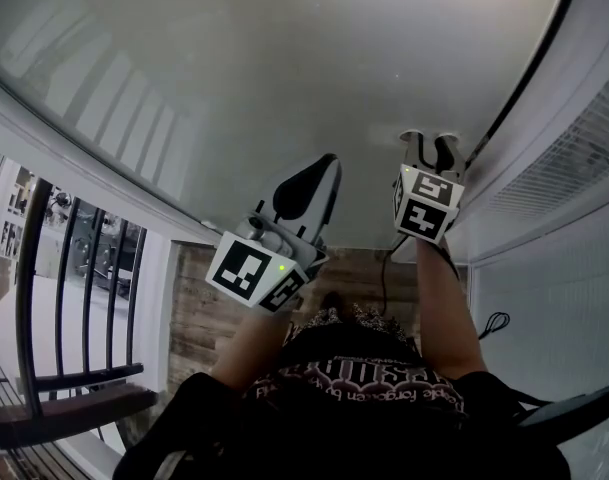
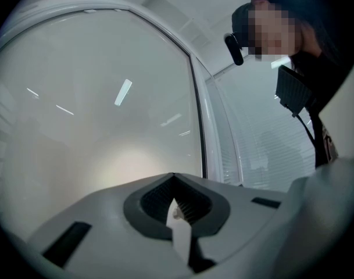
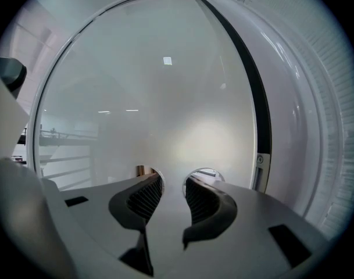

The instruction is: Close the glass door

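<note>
Frosted glass door (image 1: pixel 284 68): likely heavy, slick, fragile; press flat near its right edge. Your left tool (image 1: pixel 322 168) pressed together; right tool (image 1: pixel 431 146) spread, empty.

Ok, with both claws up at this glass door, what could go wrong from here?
1. The right claw is open, with only its tips at the smooth, frosted glass door. They could skid sideways instead of pushing.
2. That claw sits close to the dark edge seal and the white frame, so it might get nipped where door and frame meet.
3. The left claw is shut to a narrow point, so a hard shove may mark the glass.
</note>
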`<action>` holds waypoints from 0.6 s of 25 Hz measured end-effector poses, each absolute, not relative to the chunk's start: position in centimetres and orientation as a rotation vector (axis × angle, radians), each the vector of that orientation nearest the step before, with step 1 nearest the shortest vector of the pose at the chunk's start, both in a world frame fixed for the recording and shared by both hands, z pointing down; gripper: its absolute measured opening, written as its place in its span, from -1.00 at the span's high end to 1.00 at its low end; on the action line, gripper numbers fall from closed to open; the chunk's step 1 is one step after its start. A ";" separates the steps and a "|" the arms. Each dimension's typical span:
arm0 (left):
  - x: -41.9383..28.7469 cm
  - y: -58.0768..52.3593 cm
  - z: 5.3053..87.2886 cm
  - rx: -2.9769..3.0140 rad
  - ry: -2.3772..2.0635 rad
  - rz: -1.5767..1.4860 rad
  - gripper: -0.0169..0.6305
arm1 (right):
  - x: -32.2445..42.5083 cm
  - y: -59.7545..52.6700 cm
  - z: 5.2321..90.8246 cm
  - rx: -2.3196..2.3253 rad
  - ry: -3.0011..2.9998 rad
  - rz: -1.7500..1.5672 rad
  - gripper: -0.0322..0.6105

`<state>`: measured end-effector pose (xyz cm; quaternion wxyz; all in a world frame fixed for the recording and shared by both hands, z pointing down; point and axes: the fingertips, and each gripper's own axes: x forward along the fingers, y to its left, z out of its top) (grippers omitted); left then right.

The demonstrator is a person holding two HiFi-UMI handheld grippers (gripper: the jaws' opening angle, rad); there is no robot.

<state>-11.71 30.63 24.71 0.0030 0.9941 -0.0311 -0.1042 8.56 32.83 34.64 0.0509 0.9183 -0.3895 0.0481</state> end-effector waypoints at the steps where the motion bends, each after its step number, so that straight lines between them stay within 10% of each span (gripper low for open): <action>1: -11.6 30.7 24.7 3.117 -0.096 -0.327 0.99 | 8.5 32.9 34.7 2.797 -1.184 0.149 0.50; 15: -12.0 31.7 24.1 3.123 -0.066 -0.335 0.99 | 6.7 34.9 34.3 2.804 -1.140 0.151 0.55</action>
